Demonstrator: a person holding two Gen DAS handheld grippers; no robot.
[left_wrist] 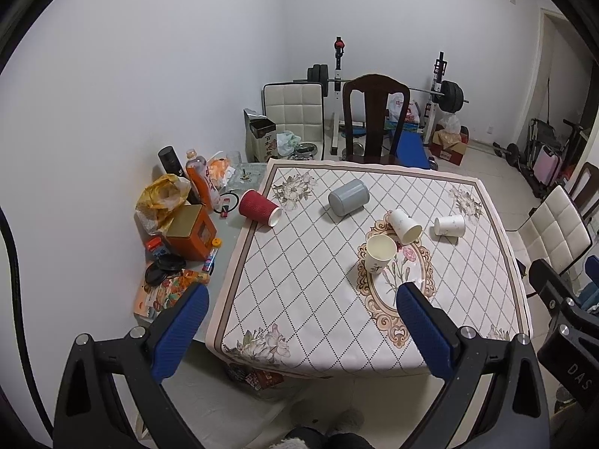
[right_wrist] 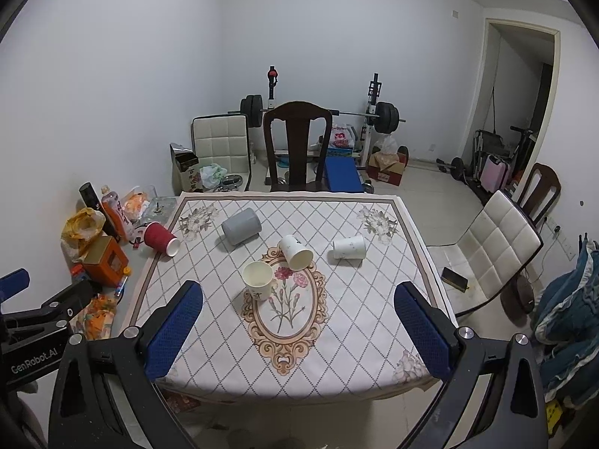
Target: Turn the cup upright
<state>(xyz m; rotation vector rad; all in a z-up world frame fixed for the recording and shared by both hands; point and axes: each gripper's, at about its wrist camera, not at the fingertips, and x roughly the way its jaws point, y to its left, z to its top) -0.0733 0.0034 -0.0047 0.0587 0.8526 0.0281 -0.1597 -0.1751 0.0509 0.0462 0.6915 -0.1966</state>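
Left wrist view: the left gripper (left_wrist: 301, 314) is held wide apart and empty above the table (left_wrist: 498, 262), where a paper cup (left_wrist: 405, 226) lies tipped beside an upright cup (left_wrist: 380, 253).

Right wrist view: the right gripper (right_wrist: 299, 316) is likewise spread, holding nothing. The tipped cup (right_wrist: 295, 251) is judged light and easily crushed; a gentle grip across its mid-wall is advised.

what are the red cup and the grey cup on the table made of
Red cup: likely paper, with a ribbed matte sleeve and a plain white inside at the rim. Grey cup: smooth, opaque, faintly sheened wall, so plastic or glazed ceramic; the views cannot settle which. Both lie on their sides.
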